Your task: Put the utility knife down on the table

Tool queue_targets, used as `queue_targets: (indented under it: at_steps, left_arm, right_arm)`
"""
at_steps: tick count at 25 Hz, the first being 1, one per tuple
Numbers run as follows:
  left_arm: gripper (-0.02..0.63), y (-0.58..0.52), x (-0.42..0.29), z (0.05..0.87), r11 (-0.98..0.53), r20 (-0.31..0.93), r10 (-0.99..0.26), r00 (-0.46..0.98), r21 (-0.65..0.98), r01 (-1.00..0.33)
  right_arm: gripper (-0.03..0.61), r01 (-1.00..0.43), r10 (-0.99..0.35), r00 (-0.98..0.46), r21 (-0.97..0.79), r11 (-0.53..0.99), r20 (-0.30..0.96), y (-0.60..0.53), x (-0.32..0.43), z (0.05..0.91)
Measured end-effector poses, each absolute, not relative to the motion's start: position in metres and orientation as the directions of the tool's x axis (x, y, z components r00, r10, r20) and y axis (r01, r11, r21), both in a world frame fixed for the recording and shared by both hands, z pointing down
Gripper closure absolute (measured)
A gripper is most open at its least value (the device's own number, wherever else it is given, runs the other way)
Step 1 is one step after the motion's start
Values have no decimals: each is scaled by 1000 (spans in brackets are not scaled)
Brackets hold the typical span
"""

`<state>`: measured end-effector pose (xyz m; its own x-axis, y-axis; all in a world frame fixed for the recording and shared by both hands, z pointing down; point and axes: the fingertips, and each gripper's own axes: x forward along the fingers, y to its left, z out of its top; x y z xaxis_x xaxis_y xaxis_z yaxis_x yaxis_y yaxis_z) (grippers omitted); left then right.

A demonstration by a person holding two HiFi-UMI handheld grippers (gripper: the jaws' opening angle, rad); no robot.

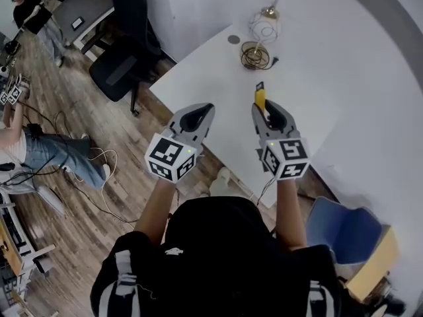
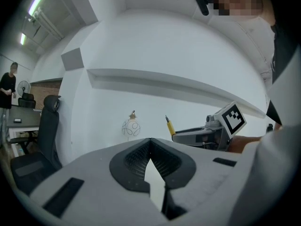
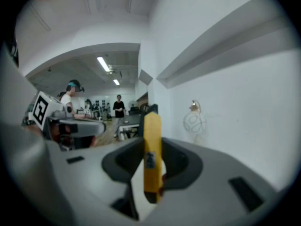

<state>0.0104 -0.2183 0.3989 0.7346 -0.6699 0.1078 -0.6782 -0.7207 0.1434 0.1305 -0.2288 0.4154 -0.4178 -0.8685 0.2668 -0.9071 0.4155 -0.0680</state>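
Far off to the left a person [image 1: 32, 10] stands on the wooden floor [image 1: 99, 150], and nearer in a black office chair [image 1: 122, 68] sits just beside the left corner of the white table [image 1: 310, 98].

The left hand-held gripper [image 1: 198, 113] hangs over the near edge of the table. Its jaws are closed tip to tip with nothing between them; only the pale table top shows through the small gap behind the tips.

Just beside it, about level with it, the right hand-held gripper [image 1: 269, 111] is clamped on the utility knife [image 1: 260, 98]. The yellow knife stands on its edge between the two jaws, gripped around its rear half. Its front half sticks out past the jaw tips, and the dark tip points away from the person holding it. The knife is held above the table, toward the near side, and is not lying on the surface. How high it hangs is hard to judge from here.

Farther back on the table, beyond the knife's tip, lies a coiled cable [image 1: 255, 56]. Right behind that is what looks like a round wire ornament [image 1: 265, 25] with a small gold top. Both are well apart from the two grippers.

At the lower right, off the table, a blue chair [image 1: 344, 233] stands beside the person.
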Motion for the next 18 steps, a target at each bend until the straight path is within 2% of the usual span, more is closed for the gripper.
queue_targets:
  at_steps: [18]
  left_arm:
    - [597, -259, 40, 434, -707, 207, -655, 727, 171, -686]
  right_arm:
    - [442, -877, -799, -475, -122, 465, 369, -270, 143, 460]
